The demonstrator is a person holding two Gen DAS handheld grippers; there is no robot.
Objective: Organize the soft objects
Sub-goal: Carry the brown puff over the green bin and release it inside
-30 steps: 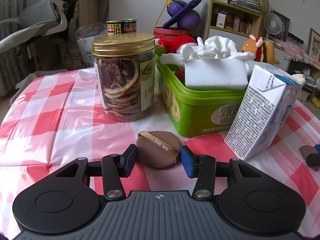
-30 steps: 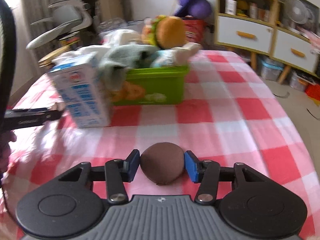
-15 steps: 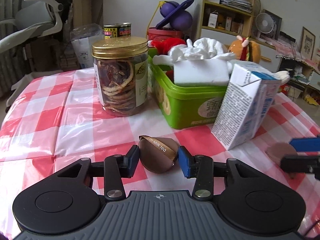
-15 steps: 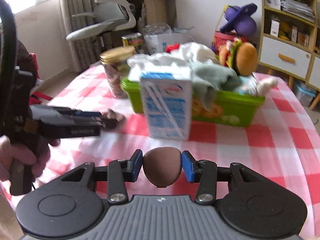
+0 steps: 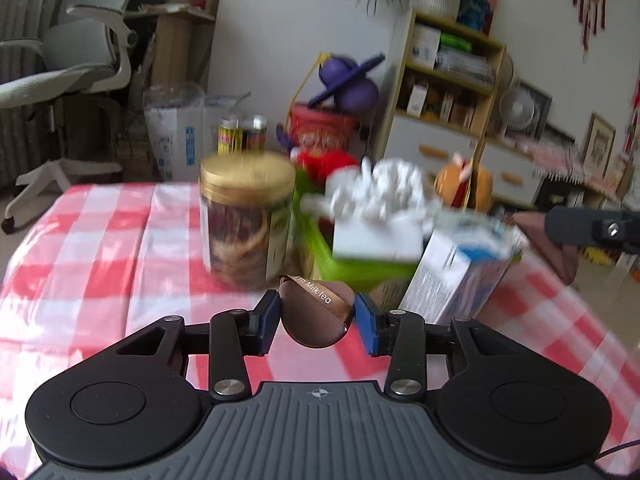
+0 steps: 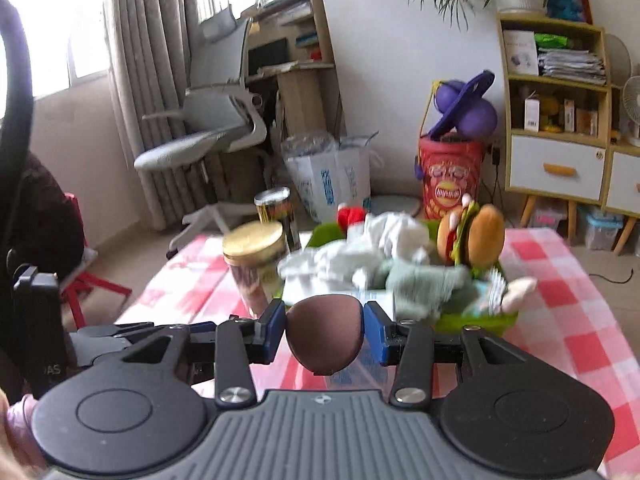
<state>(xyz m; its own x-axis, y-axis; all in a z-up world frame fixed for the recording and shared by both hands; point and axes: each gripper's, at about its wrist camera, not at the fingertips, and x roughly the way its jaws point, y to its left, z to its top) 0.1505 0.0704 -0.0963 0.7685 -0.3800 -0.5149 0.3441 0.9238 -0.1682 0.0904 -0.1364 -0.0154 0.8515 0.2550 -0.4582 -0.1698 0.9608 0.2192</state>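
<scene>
My left gripper [image 5: 317,317] is shut on a brown powder puff [image 5: 312,324] with a ribbon reading "Milk tea", held above the checked tablecloth. My right gripper [image 6: 325,330] is shut on a second brown puff [image 6: 325,338], also held in the air. The green bin [image 5: 356,270] holds white cloths, a red plush and a burger plush [image 6: 474,236]; it also shows in the right wrist view [image 6: 480,320], just beyond the right gripper. The right gripper's arm shows at the right edge of the left wrist view [image 5: 592,228].
A gold-lidded jar of dried slices [image 5: 246,216] stands left of the bin. A milk carton [image 5: 460,268] stands in front of it. Cans [image 6: 276,216] stand behind the jar. An office chair [image 6: 216,128] and shelves [image 6: 556,92] lie beyond the table.
Both grippers have lifted their puffs up off the table and now look higher over the bin. The right gripper has swung round toward the bin's front.
</scene>
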